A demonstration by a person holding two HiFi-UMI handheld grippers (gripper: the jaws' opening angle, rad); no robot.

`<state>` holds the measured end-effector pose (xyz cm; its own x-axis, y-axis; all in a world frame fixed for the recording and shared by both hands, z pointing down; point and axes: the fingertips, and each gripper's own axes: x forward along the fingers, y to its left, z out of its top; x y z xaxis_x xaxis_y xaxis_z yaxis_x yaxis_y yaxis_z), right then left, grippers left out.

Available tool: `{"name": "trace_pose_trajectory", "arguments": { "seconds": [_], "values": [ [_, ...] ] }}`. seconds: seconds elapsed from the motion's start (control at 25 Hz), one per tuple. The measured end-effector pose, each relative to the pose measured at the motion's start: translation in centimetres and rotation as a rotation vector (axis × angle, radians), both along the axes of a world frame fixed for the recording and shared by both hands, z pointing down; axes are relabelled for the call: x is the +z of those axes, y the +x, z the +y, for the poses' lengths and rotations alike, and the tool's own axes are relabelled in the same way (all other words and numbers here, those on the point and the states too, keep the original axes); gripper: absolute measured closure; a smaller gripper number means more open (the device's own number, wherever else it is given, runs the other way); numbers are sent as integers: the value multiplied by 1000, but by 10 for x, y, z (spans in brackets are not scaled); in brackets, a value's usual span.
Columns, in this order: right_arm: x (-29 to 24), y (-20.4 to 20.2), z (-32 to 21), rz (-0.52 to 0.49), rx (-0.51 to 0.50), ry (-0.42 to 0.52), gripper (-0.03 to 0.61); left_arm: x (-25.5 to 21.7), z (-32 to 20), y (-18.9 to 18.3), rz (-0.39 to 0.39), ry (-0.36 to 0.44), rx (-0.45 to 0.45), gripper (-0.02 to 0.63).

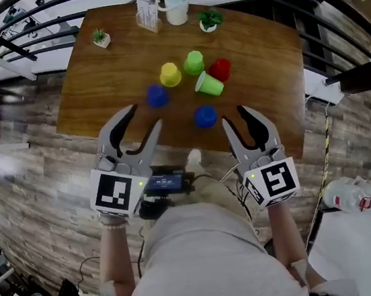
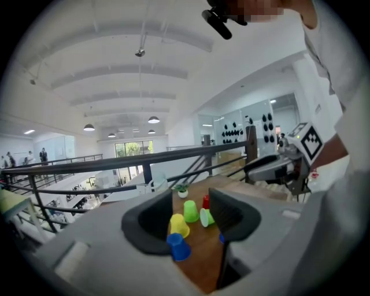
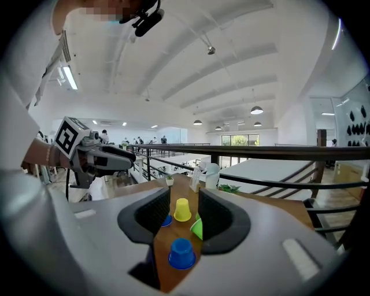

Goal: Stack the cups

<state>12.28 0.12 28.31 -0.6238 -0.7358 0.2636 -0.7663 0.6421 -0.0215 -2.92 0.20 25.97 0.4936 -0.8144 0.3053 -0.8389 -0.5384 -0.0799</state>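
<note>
**Operator:** Left gripper (image 1: 142, 119), status?

**Inspector:** Held with jaws apart, nothing between the pads. Positioned over the near edge of the table (image 1: 83, 90) and pointed toward the cups. Left blue cup (image 1: 157, 96) found just beyond the tips, upside down, not touched.

**Operator:** Right gripper (image 1: 234, 118)?

**Inspector:** Likewise held apart and empty. Right blue cup (image 1: 205, 116) located just beside the inner tip, on the side toward the left gripper, upside down on the table. Seen through the jaw gap in the right gripper view, clear of both pads.

**Operator:** Remaining cups?

**Inspector:** Grouped farther back, apart from both grippers. Yellow cup (image 1: 170, 75) and green cup (image 1: 193, 62) inverted, red cup (image 1: 220, 69) standing. Second green cup (image 1: 208, 85) tipped on its side, just beside the red cup. All left unstacked.
</note>
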Motion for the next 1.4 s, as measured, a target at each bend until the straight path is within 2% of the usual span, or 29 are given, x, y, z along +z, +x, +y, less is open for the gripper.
{"name": "trace_pose_trajectory", "arguments": {
  "seconds": [0.24, 0.4, 0.76, 1.12, 1.4],
  "values": [
    [15, -1, -19, 0, -29, -27, 440, 23, -30, 0, -14, -32, -2, 414],
    [34, -2, -19, 14, -37, -72, 440, 43, -43, -1, -83, -43, 43, 391],
    [58, -6, -20, -2, -27, -100, 439, 93, -68, -7, -151, -114, 114, 373],
    [94, -15, -20, 33, 20, -147, 439, 152, -82, -10, -202, -202, 193, 357],
    [121, -17, -18, 84, 59, -189, 426, 179, -88, -9, -227, -234, 238, 357]
  ]
}}
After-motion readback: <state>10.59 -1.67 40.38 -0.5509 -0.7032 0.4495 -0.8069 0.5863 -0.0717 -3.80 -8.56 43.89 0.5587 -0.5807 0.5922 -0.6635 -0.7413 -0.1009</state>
